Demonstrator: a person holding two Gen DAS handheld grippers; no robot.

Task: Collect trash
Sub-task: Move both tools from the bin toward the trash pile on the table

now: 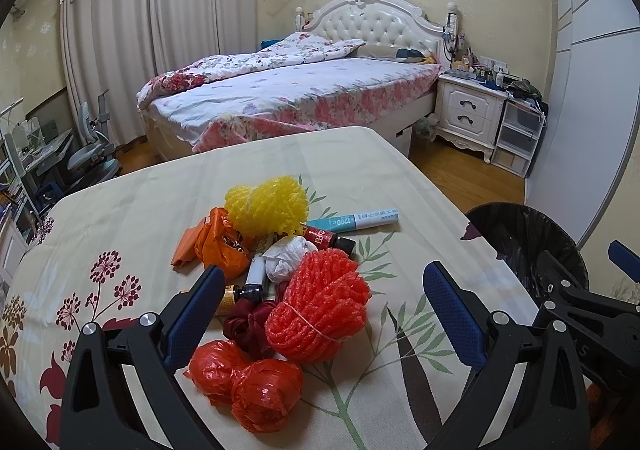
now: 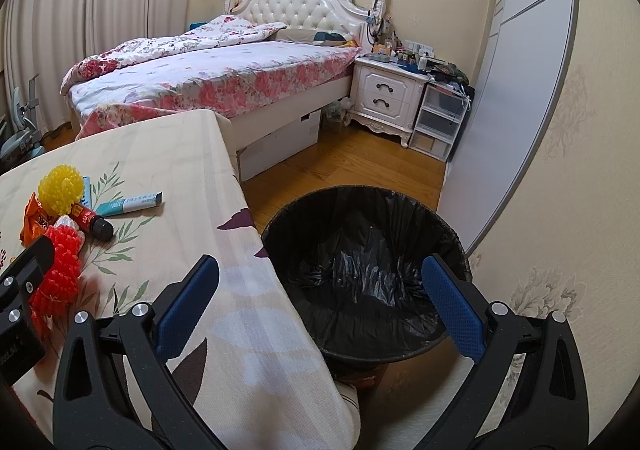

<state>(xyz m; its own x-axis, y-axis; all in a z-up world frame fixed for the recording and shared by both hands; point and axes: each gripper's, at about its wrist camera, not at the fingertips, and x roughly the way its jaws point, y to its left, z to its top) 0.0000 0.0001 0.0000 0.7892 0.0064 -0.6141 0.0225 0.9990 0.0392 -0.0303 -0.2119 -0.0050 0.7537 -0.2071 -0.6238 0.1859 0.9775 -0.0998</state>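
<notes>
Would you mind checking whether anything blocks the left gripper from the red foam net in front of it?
Nothing visible does. The left gripper is open with the red foam net lying between its fingers on the table.

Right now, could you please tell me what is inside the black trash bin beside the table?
Inside the trash bin only its crumpled black liner bag shows; no trash is visible. The liner's folds and the near rim hide the very bottom.
</notes>
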